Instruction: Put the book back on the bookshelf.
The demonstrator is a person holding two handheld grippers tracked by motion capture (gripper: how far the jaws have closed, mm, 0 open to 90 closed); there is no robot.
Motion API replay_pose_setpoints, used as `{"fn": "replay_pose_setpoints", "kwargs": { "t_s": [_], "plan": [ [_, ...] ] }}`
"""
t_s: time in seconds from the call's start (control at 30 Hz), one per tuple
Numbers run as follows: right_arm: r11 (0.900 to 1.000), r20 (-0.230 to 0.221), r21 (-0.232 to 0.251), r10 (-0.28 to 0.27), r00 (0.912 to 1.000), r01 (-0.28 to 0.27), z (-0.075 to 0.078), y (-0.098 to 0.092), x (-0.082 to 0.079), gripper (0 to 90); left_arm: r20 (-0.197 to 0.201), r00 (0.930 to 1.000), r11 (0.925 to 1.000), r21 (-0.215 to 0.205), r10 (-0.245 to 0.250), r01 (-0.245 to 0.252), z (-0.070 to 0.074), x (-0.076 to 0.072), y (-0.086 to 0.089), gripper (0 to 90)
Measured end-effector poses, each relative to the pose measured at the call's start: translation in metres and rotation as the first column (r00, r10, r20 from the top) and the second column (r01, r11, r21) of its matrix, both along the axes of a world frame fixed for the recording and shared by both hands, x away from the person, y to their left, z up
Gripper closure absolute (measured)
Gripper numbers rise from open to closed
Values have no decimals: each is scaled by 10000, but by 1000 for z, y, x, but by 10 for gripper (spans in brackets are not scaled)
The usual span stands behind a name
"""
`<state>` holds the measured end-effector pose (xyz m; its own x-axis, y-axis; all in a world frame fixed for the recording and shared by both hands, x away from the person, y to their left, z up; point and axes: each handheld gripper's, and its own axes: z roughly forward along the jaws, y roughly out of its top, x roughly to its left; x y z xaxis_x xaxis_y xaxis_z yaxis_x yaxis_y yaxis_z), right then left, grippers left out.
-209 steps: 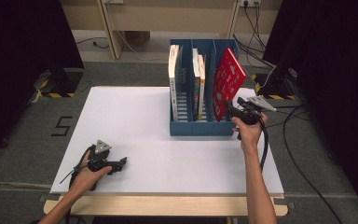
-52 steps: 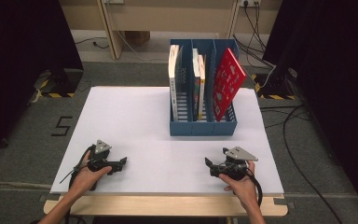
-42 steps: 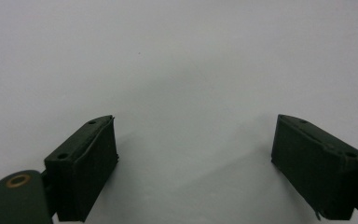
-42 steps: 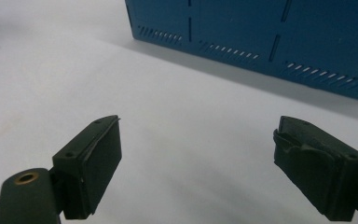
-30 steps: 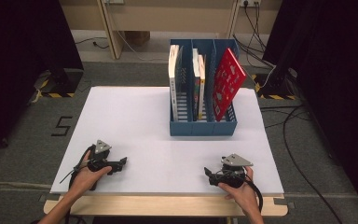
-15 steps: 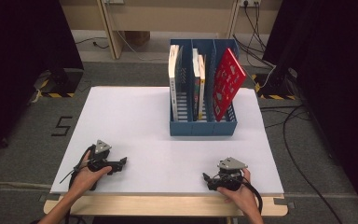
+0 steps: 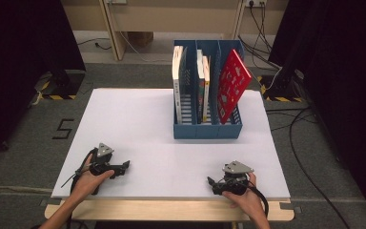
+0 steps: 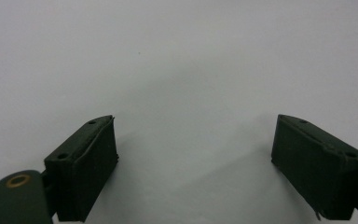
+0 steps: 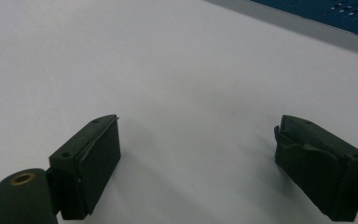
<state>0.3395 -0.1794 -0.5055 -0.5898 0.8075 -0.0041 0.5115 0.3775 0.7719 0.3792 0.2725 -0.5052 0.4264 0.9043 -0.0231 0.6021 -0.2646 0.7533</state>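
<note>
A blue three-slot file rack (image 7: 208, 130) stands at the back middle of the white table (image 7: 138, 124). Its left slot holds a white book (image 7: 177, 71), its middle slot two thin books (image 7: 203, 86), and its right slot a red book (image 7: 230, 85) that leans to the right. My left gripper (image 7: 125, 165) rests on the table near the front left, open, with bare table between its jaws (image 8: 196, 163). My right gripper (image 7: 210, 183) lies at the front right, also open and holding nothing (image 9: 196, 163). The rack's blue base (image 9: 326, 9) shows at the top right of the right gripper view.
The wooden front edge (image 7: 171, 211) of the table runs just below both hands. Cables (image 7: 310, 143) trail on the floor to the right. A desk leg and sockets (image 7: 114, 24) stand beyond the table's far side.
Seven seconds ago my right gripper was up at the red book by the rack. It has since come down to the table's front right and settled slightly nearer the front edge. The left has not moved.
</note>
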Motion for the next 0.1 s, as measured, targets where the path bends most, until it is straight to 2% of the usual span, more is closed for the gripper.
{"fn": "replay_pose_setpoints", "kwargs": {
  "t_s": [0.1],
  "plan": [
    [10000,1,-1,-6,10000,6,0,0,0,146,2,10000,10000,-1,2,-2,0,0,0,132]
  ]
}}
